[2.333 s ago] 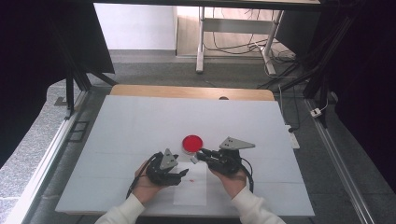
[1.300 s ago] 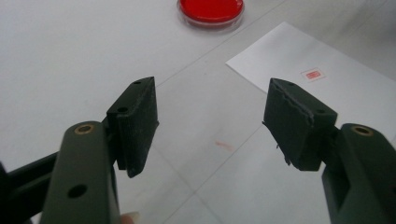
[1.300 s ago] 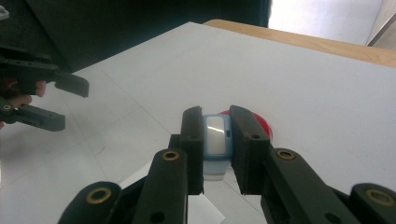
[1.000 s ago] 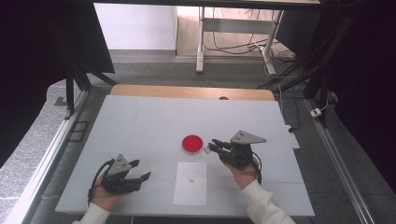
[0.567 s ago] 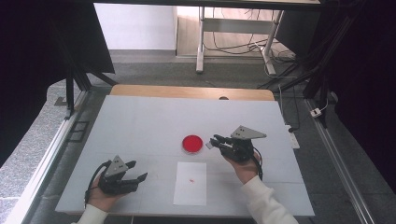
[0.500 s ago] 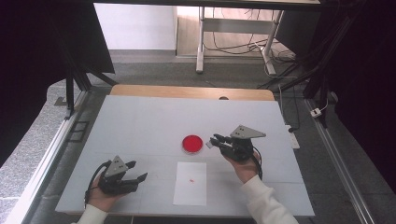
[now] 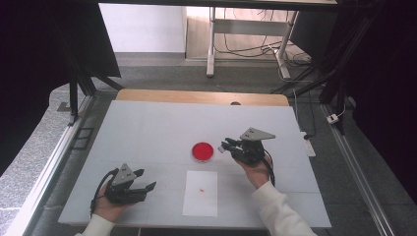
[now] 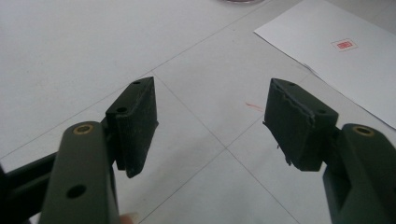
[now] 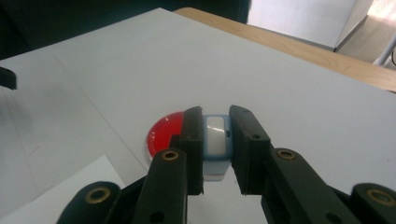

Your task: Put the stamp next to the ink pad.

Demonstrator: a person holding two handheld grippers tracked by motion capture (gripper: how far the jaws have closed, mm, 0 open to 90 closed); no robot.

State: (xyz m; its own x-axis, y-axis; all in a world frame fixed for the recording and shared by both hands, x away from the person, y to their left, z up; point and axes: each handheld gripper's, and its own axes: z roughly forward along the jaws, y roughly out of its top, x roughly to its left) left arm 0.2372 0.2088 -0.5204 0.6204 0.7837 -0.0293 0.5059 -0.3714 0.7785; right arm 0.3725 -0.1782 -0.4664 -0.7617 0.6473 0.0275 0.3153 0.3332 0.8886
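I've got the right hand-held gripper [image 9: 215, 140] clamped on a small blue-white stamp [image 9: 216, 140], just beside the red ink pad [image 7: 202, 152] on the surface [image 7: 147, 132]. Left hand-held gripper [image 7: 142, 184] w/ jaws apart, nothing btw them, near the paper [image 7: 200, 194].

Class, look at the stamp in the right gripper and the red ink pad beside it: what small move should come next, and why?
Probably lower the stamp onto the red ink pad. The right gripper is shut on it, just beside the pad, and the paper carries one small red mark, so re-inking looks likely.
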